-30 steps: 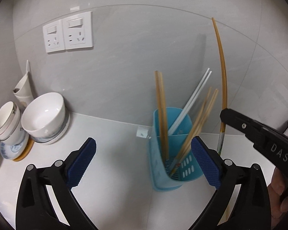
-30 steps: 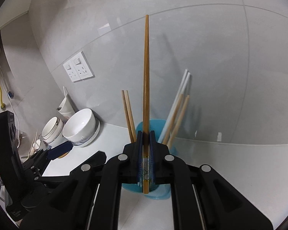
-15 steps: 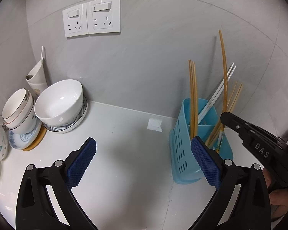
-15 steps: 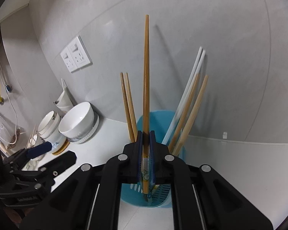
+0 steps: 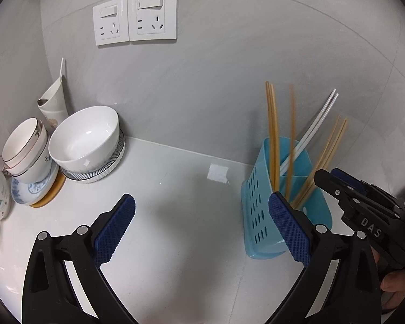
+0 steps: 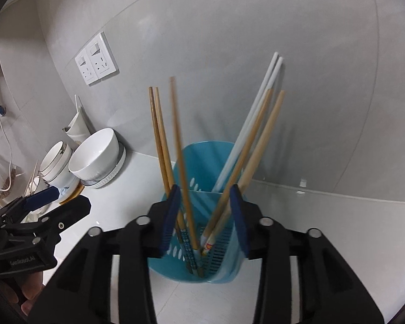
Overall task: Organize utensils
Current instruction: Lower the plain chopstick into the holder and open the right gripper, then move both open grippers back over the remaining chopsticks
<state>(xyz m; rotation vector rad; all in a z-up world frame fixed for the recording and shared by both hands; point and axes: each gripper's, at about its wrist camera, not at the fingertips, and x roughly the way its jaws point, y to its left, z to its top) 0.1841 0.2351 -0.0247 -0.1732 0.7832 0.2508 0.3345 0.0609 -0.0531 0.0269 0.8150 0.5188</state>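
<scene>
Right gripper (image 6: 205, 216): jaws parted, empty; lift clear of the blurred brown wooden chopstick (image 6: 181, 156) in the perforated blue plastic holder (image 6: 202, 151).
Left gripper (image 5: 202, 229): wide open, empty; keep it away.

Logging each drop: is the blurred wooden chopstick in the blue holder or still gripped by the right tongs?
In the holder. The blurred chopstick stands with its tip inside the blue holder; the right tongs are open, their pads apart on either side of it.
</scene>
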